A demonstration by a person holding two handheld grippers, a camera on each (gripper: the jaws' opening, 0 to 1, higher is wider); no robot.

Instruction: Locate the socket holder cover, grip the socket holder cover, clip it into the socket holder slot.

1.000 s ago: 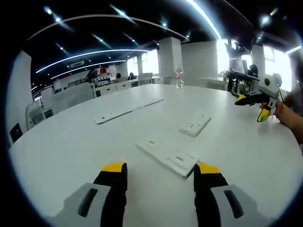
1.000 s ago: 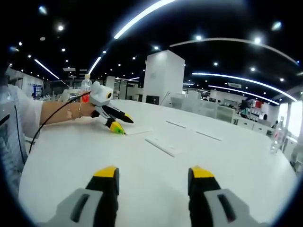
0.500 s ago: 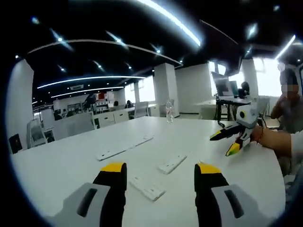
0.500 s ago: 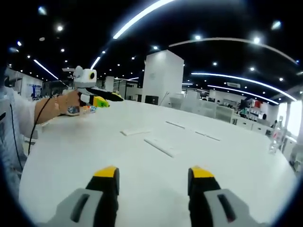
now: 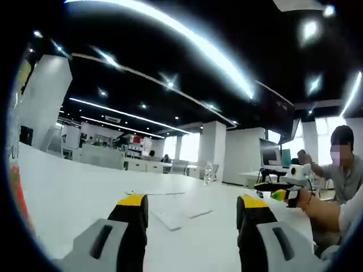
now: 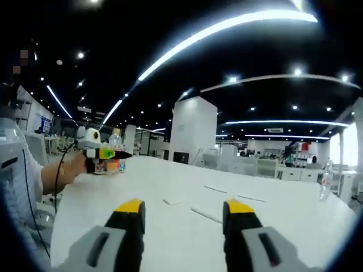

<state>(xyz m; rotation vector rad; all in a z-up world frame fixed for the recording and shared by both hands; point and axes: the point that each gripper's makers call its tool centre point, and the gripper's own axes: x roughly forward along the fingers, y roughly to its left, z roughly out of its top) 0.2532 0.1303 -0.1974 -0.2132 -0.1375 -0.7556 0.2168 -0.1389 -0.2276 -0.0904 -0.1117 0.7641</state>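
My left gripper [image 5: 193, 204] stands open with nothing between its yellow-tipped jaws. Ahead of it on the white table [image 5: 85, 192] lie a flat white plate [image 5: 173, 217] and a long white strip [image 5: 156, 193], both seen edge-on. My right gripper [image 6: 184, 207] is also open and holds nothing. Beyond it lie a small white piece [image 6: 172, 200] and a longer white bar [image 6: 207, 214]. I cannot tell which piece is the socket holder cover. The left gripper [image 6: 101, 153] hangs above the table at left in the right gripper view. The right gripper [image 5: 282, 190] shows at right in the left gripper view.
Two thin white strips [image 6: 249, 198] lie farther back on the table. A clear bottle [image 5: 207, 173] stands at its far edge, another bottle [image 6: 115, 160] behind the raised left gripper. A seated person [image 5: 343, 175] is at right. Office desks and a white pillar [image 6: 190, 133] fill the background.
Both views have tipped upward and lowered toward the table, so the pieces now look edge-on. The left gripper has risen off the table. Neither gripper has taken hold of anything.
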